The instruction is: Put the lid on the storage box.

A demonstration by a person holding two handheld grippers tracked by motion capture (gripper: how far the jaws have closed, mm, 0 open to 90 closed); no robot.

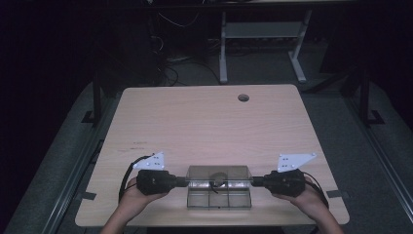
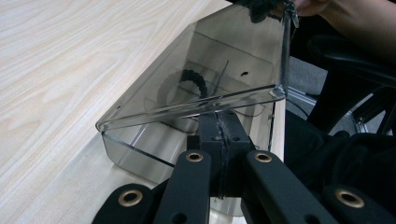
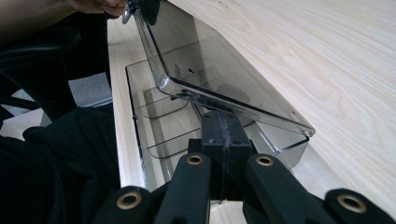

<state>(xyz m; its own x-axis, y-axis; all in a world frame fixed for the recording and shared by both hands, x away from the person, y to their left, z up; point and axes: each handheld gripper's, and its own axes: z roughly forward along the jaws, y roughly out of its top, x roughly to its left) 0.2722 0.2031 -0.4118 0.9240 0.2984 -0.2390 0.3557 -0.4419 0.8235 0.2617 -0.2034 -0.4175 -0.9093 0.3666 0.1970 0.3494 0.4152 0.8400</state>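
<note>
Smoky clear plastic box (image 1: 219,192), hinged lid (image 2: 219,65) half-raised, each gripper's black jaws pressed together under its rim, on pale woodgrain table (image 1: 204,122).

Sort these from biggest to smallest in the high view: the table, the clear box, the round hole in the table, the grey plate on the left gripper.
1. table
2. clear box
3. grey plate on the left gripper
4. round hole, though it lies farther from the camera

A clear smoky plastic box (image 1: 219,192) sat near the table's front edge, its hinged lid (image 2: 205,70) tilted half-open above the base. Dividers split the base into compartments, and a dark braided ring (image 2: 194,79) lay inside one.
</note>
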